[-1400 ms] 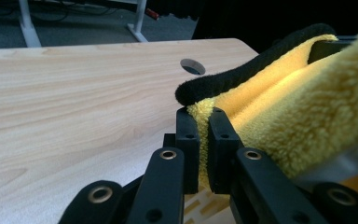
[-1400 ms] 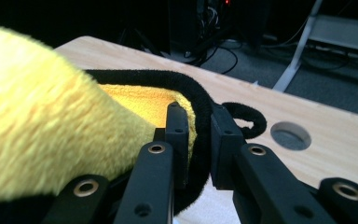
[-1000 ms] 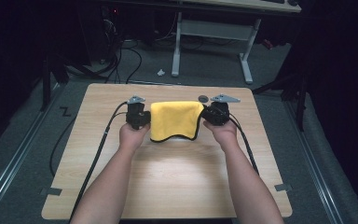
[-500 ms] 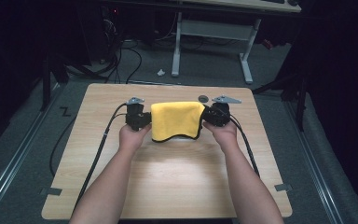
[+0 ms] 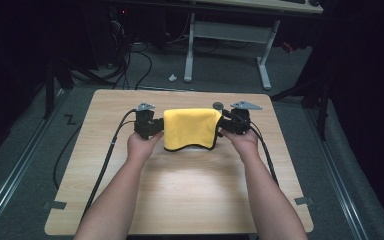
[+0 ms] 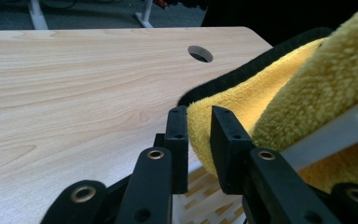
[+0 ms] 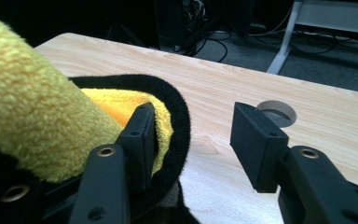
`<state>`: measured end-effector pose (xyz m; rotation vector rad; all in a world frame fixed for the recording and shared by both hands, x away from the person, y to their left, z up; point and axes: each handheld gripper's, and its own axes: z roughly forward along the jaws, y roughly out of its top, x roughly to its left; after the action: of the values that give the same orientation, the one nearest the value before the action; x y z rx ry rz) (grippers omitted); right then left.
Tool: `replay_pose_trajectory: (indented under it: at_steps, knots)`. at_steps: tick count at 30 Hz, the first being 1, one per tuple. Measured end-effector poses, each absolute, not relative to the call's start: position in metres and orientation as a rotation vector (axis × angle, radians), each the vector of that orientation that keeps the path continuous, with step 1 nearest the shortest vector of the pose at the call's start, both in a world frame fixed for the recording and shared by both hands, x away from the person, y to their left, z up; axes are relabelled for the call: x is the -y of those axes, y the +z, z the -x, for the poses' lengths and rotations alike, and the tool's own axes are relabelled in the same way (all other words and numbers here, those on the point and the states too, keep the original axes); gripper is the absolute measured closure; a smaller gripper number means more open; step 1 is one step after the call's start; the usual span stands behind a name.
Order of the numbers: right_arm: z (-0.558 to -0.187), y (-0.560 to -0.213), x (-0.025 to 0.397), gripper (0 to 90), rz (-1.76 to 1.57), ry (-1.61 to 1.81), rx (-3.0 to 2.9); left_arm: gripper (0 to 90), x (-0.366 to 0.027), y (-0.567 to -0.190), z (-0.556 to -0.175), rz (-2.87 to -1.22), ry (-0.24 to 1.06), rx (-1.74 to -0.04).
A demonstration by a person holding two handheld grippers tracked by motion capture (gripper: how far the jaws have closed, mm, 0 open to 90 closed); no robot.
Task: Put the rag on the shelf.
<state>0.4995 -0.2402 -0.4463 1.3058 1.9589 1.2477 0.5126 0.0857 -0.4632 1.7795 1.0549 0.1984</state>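
The left gripper point(image 6: 198, 140) pinches the cloth point(image 5: 190, 128). The right gripper point(image 7: 193, 140) is spread wide, so that side could slip and the fold go crooked.

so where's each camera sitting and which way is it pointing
High view: above the person's side, facing forward and down on the table; forearms, left gripper and right gripper flank the cloth.
Left gripper view: on the left gripper, looking along its fingers, nearly closed on the cloth's edge.
Right gripper view: on the right gripper, fingers open beside the cloth.
All three share the cloth; all show the table's hole.
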Motion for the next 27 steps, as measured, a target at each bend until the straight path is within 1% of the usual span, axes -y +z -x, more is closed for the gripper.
replay_pose_trajectory:
  at_steps: [8,21,24,27]
  knots:
    - [-0.496,-0.439,0.245,48.5,-1.3,1.254,-1.933,73.1,-0.089,-0.461,-0.512,-1.778,0.211,-1.064]
    - [-0.491,-0.422,0.265,47.2,-1.305,1.267,-1.842,71.8,-0.095,-0.459,-0.511,-1.77,0.231,-1.073]
    - [-0.49,-0.42,0.271,47.0,-1.31,1.25,-1.838,69.7,-0.103,-0.455,-0.51,-1.762,0.25,-1.08]
    - [-0.487,-0.418,0.276,46.7,-1.309,1.23,-1.84,65.3,-0.113,-0.453,-0.508,-1.744,0.277,-1.084]
